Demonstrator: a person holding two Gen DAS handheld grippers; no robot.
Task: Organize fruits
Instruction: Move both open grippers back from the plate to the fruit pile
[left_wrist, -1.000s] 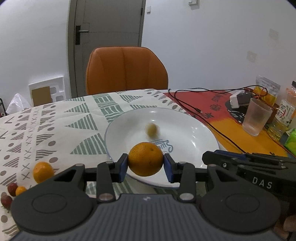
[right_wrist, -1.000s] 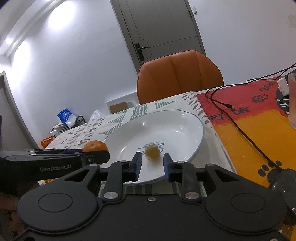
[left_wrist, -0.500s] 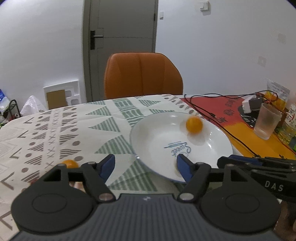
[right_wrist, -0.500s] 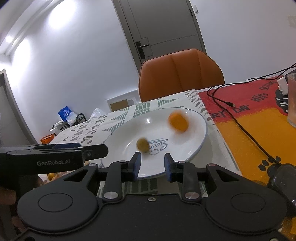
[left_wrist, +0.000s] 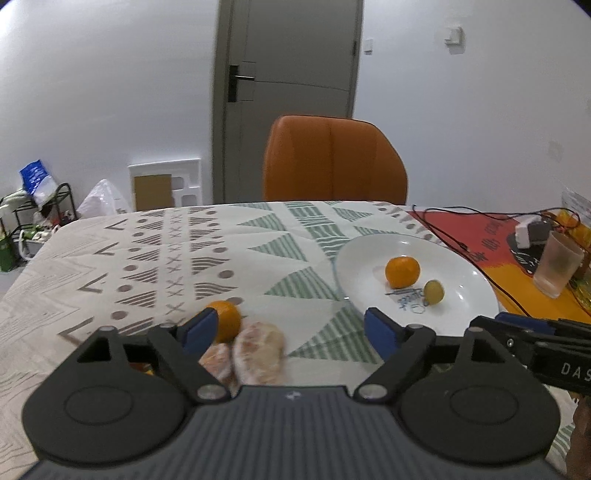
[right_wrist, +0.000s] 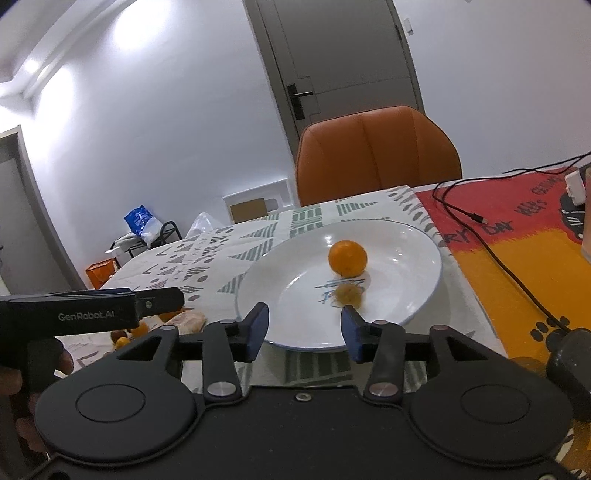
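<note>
Two peeled citrus pieces lie between the wide-open jaws of the left gripper, a mandarin by its left finger; beyond, the right gripper, parted and empty, faces the plate bearing an orange and a small yellowish fruit

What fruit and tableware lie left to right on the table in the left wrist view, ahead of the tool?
Orange on the cloth → wrapped fruit pieces → white plate's left rim → orange on the plate → small green fruit → frosted cup.
</note>
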